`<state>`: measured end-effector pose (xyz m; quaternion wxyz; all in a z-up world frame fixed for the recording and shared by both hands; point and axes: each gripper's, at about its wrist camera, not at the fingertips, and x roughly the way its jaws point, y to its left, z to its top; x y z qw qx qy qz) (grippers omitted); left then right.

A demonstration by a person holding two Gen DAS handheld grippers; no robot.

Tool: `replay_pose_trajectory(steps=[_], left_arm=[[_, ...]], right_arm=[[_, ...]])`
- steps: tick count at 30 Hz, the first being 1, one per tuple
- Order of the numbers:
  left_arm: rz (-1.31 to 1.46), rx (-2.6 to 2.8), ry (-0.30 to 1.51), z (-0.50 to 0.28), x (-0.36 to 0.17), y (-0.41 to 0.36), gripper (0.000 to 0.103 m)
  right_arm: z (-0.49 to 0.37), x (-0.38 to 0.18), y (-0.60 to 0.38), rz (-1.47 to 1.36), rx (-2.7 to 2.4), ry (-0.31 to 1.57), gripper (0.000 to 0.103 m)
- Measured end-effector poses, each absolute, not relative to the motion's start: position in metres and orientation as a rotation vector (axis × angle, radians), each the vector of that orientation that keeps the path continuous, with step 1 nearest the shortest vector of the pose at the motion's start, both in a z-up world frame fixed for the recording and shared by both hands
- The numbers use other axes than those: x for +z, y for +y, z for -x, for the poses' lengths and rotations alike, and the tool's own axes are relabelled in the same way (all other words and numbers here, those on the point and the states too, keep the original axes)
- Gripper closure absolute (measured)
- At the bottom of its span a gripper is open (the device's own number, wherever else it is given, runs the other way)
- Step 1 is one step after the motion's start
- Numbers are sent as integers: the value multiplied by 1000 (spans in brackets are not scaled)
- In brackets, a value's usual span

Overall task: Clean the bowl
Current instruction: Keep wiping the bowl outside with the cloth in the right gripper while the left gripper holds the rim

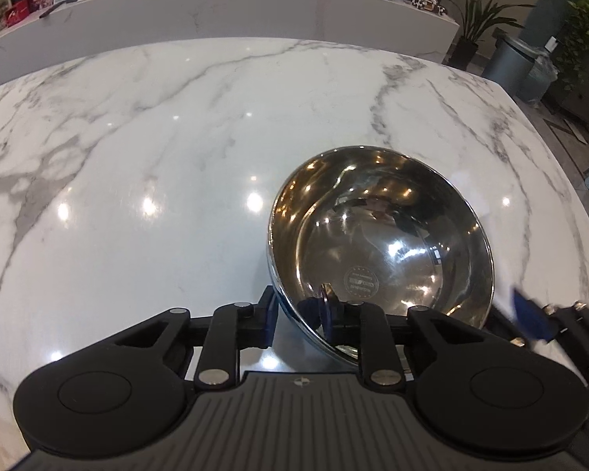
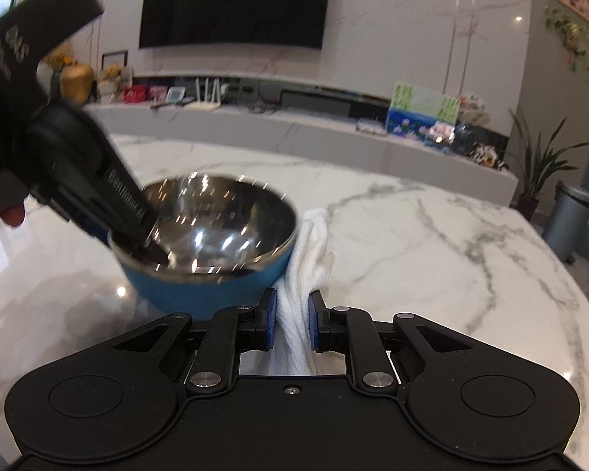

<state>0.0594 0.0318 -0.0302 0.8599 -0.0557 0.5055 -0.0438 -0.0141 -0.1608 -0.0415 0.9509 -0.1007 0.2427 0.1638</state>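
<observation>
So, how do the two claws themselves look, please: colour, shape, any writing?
Both are black plastic. The right claw has blue pads on its fingers, flat linkage arms with silver screws and two round discs. The left claw is built the same, above a ribbed grey plate; the right view shows white lettering on its body.

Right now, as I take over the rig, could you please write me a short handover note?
Left gripper: clamped on the near rim of the bowl, one finger inside, one outside.
Right gripper: shut on the white cloth, which hangs beside the bowl's right side.
Bowl: on the marble table, steel inside, blue outside.
Done: bowl and cloth both gripped.
Left: wipe the inside; cloth is not in it yet.
</observation>
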Motion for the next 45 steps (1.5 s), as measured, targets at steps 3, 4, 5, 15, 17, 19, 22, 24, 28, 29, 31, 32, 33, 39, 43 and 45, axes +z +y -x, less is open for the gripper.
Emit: replay_pose_trajectory(steps=[3, 4, 5, 15, 17, 19, 22, 24, 28, 29, 31, 32, 33, 39, 43, 45], left_arm=[[105, -89, 1062, -61, -29, 31, 85], [100, -88, 1061, -61, -29, 30, 85], [97, -87, 1060, -61, -29, 30, 85], [88, -85, 1058, -61, -29, 30, 85], [86, -84, 1057, -61, -29, 29, 85], [84, -84, 1057, -61, -29, 29, 85], [91, -82, 1060, -61, -29, 29, 84], [115, -80, 1080, -62, -30, 30, 77], [185, -70, 1130, -59, -34, 32, 63], [193, -74, 1136, -59, -34, 31, 63], [202, -81, 1143, -57, -35, 31, 64], [190, -81, 1139, -57, -34, 31, 69], [178, -82, 1134, -57, -33, 30, 74], [121, -89, 1111, -59, -29, 30, 82], [63, -97, 1095, -61, -27, 26, 84], [30, -104, 1086, -62, -26, 24, 84]], right_arm=[[13, -39, -162, 202, 331, 481, 89], [12, -38, -162, 202, 332, 479, 89], [11, -37, -162, 203, 332, 477, 89], [4, -55, -153, 237, 383, 566, 89], [3, -59, -150, 245, 397, 584, 89], [2, -61, -148, 251, 407, 596, 88], [2, -63, -147, 259, 415, 604, 88], [3, -63, -147, 260, 416, 607, 88], [4, -63, -145, 270, 415, 610, 88], [4, -63, -145, 271, 415, 610, 88], [4, -63, -145, 272, 414, 608, 89], [4, -62, -145, 272, 411, 603, 89], [5, -61, -146, 272, 406, 596, 89], [11, -51, -154, 277, 364, 521, 89], [15, -40, -160, 289, 342, 442, 89], [15, -39, -159, 314, 346, 430, 89]])
